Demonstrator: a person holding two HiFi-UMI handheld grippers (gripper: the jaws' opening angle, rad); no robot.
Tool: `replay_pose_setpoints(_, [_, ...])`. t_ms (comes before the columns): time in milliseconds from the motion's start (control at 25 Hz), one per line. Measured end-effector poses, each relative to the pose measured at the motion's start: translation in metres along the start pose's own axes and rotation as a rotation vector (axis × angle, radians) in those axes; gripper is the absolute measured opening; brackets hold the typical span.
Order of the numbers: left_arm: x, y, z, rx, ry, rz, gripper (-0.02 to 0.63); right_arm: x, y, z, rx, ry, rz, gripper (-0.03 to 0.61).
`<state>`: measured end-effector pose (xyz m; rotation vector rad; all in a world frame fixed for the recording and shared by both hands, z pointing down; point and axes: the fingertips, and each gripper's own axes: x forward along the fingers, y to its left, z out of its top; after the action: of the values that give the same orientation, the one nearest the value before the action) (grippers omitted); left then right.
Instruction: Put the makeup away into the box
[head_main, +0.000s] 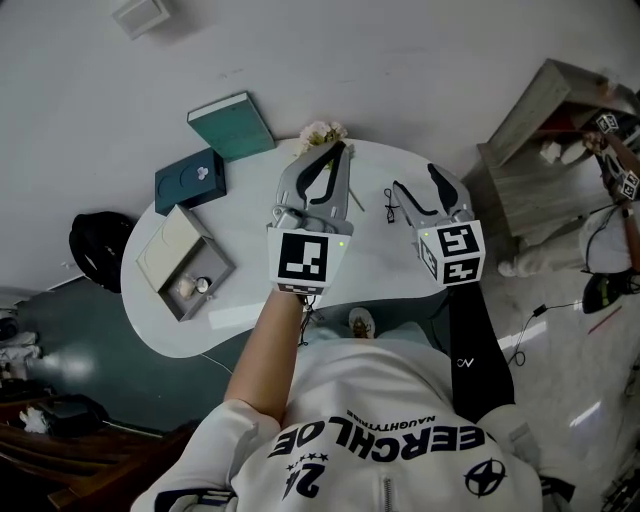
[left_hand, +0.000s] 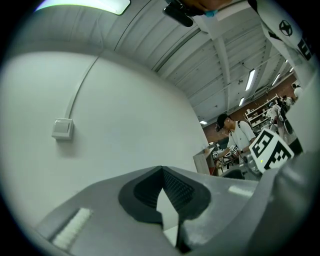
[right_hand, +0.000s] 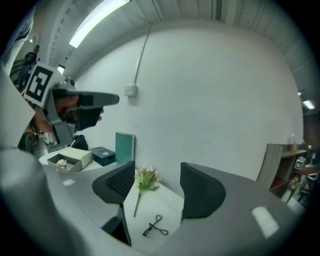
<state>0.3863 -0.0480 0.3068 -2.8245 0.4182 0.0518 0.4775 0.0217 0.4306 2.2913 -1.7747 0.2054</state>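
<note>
Right tongs (right_hand: 157, 190), spread wide and empty, hover above the eyelash curler (right_hand: 156, 226) lying lengthwise just ahead between the jaws on the tabletop (head_main: 240, 225) (left tongs (head_main: 335, 152) clenched, empty, farther off). The open box (head_main: 185, 265) sits far left.
</note>
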Motion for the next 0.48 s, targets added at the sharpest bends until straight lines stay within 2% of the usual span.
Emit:
replay_pose_setpoints(320, [-0.013,0.024,-0.011,0.006,0.022,0.042,0.001,0.048,0.017,-0.119,0.110,0.297,0.065,0.310])
replay_pose_setpoints(480, [-0.019,0.031,-0.012,0.028,0.022,0.038,0.001,0.057,0.022,-0.172,0.104,0.427,0.079,0.302])
